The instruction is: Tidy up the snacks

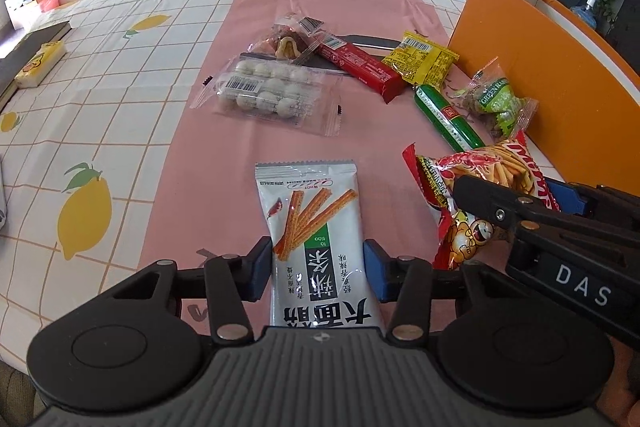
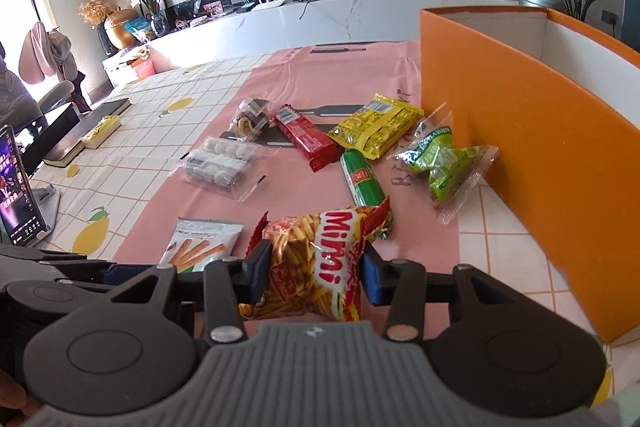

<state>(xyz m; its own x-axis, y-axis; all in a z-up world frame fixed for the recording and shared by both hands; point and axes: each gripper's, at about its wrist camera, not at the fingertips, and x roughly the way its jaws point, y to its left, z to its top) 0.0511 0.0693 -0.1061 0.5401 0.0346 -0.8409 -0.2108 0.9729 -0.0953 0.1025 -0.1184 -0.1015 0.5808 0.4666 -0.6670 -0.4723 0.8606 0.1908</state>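
Note:
My left gripper [image 1: 316,269] is shut on a silver stick-snack packet [image 1: 316,227], gripping its sides low over the pink mat [image 1: 260,19]. My right gripper [image 2: 312,273] is shut on a red Mimi fries bag [image 2: 320,259], also seen in the left wrist view [image 1: 484,179]. Loose on the mat lie a clear pack of white balls [image 1: 266,89], a clear pastry pack [image 1: 288,41], a red bar [image 1: 360,65], a yellow packet [image 1: 422,57], a green sausage [image 1: 446,117] and a green pea bag [image 1: 498,103]. The orange box [image 2: 520,155] stands open at the right.
A lemon-print tablecloth [image 1: 100,99] covers the table. A dark book and a yellow box [image 1: 40,63] lie at the far left. A phone on a stand [image 2: 18,187] is at the left edge. A white counter with plants and ornaments runs behind.

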